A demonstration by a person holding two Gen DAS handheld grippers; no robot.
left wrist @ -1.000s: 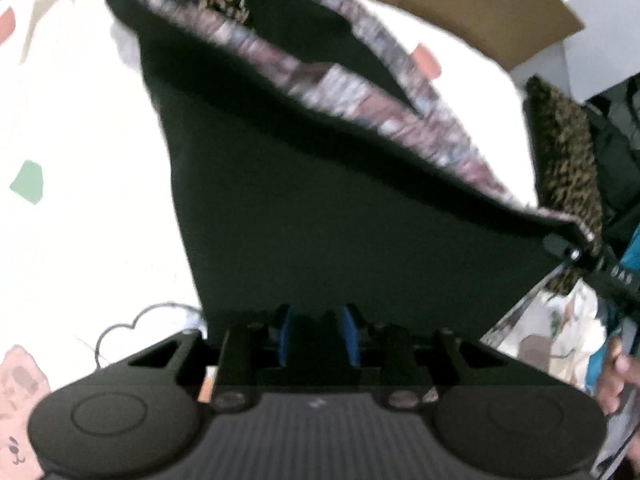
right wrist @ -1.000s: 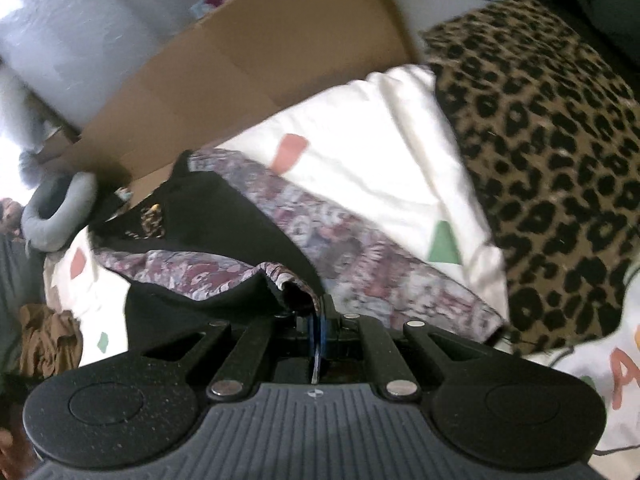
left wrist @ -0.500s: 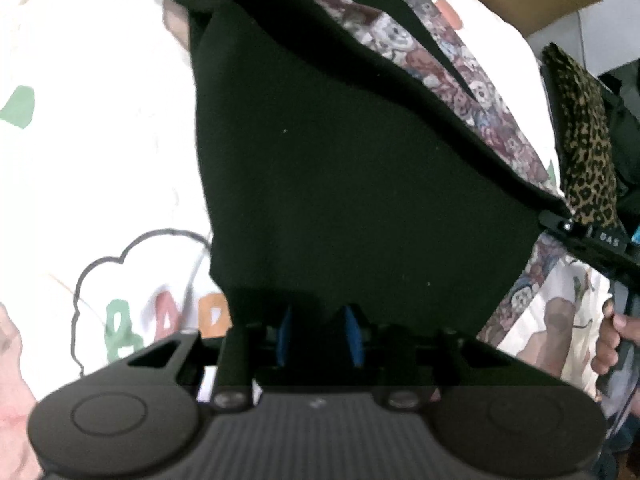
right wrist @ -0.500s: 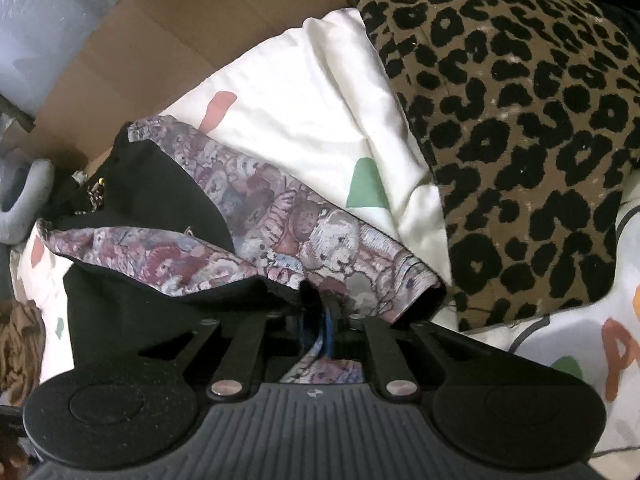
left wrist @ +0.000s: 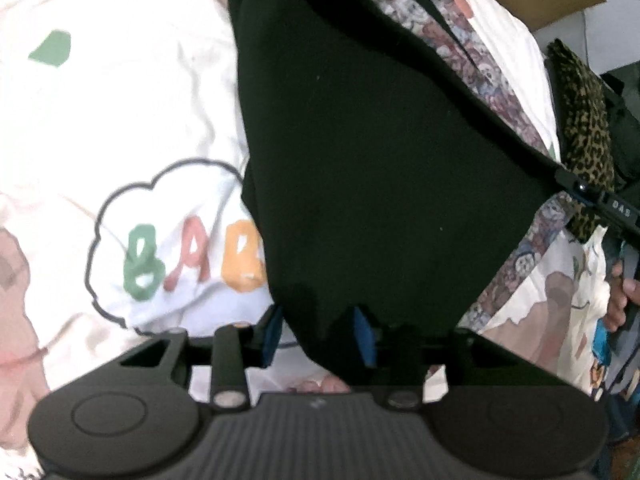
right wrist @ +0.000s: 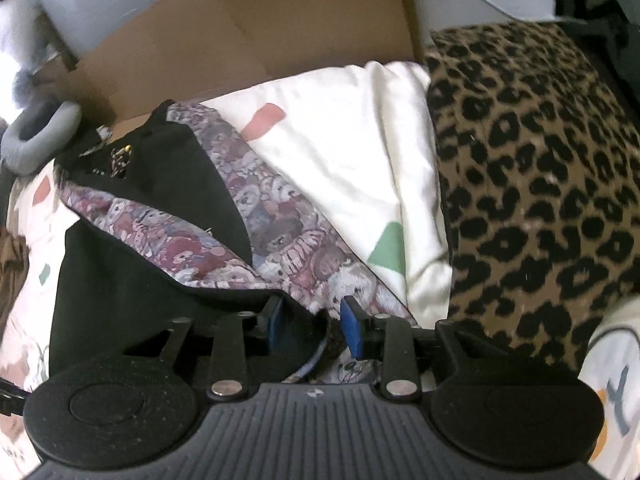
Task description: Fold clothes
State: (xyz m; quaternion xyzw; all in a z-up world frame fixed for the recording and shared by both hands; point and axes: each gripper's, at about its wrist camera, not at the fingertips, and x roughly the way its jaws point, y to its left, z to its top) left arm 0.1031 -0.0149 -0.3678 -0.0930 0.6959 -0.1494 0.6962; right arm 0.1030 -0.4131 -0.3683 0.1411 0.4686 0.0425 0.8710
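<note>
A black garment with a teddy-bear print lining lies folded over on the white printed bedspread. Its near corner sits loosely between the blue pads of my left gripper, whose jaws are opening and no longer press the cloth. In the right wrist view another corner of the garment lies slack between the spread pads of my right gripper, which is also opening. The right gripper, held by a hand, shows at the right edge of the left wrist view.
A leopard-print cushion lies on the bed to the right of the garment. A cardboard box stands behind the bed. A grey neck pillow and a brown cloth lie at the far left.
Both pairs of pads have spread apart and let go of the cloth. The left gripper sank toward the bedspread, and the garment now lies on it. The right gripper rolled.
</note>
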